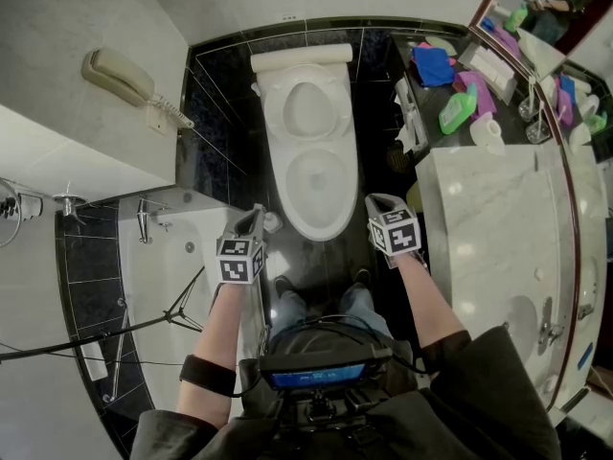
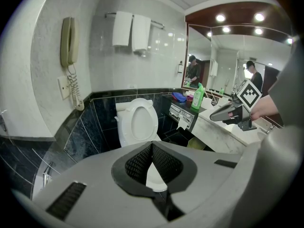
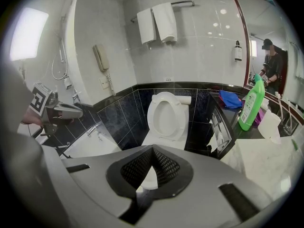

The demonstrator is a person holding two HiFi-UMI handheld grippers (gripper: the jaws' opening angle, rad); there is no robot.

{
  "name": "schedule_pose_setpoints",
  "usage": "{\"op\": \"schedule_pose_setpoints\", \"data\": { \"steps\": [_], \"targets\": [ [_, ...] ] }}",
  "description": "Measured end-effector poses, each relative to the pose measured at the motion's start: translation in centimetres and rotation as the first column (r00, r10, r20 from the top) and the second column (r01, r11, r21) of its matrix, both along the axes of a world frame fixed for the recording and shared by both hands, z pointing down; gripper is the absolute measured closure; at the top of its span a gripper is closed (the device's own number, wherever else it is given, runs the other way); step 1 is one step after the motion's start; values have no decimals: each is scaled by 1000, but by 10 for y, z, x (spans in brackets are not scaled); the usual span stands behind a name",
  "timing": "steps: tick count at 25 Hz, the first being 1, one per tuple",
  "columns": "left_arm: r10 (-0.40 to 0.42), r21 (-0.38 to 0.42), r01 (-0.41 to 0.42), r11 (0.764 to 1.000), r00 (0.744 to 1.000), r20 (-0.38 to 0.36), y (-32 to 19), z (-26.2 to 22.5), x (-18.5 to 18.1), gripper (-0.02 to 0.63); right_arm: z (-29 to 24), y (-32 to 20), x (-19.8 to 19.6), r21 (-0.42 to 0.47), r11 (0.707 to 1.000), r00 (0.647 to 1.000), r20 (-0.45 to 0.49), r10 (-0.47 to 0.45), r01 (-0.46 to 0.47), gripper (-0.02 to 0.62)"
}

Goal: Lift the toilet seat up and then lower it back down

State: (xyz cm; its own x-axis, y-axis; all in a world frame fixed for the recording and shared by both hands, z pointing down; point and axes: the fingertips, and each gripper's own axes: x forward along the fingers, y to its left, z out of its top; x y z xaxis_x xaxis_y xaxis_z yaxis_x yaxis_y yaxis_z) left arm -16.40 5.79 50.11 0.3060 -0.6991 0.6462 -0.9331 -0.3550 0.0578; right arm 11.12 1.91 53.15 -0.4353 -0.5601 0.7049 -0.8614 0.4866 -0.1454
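The white toilet (image 1: 316, 175) stands against the dark tiled wall, with its seat (image 1: 308, 109) raised and leaning back on the tank. In the gripper views the seat (image 2: 138, 121) (image 3: 166, 115) shows as an upright oval ring. My left gripper (image 1: 253, 217) hovers at the front left of the bowl and my right gripper (image 1: 375, 203) at the front right, both short of the rim and touching nothing. The left gripper's (image 2: 152, 146) jaws meet with nothing between them, and so do the right gripper's (image 3: 152, 149).
A marble vanity counter (image 1: 498, 218) with bottles and a blue cloth (image 1: 433, 65) runs along the right. The bathtub (image 1: 168, 257) lies on the left, under a wall phone (image 1: 120, 75). A tissue holder (image 1: 410, 113) sits beside the toilet. My shoes (image 1: 283, 286) stand in front of the bowl.
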Motion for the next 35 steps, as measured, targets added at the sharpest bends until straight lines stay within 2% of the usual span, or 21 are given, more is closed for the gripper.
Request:
{"op": "schedule_pose_setpoints", "data": {
  "steps": [35],
  "targets": [
    [-5,-1,5,1000,1000,1,0,1,-5,600,13,3,6,-17,1000,1000,-26,-10,10,588]
  ]
}}
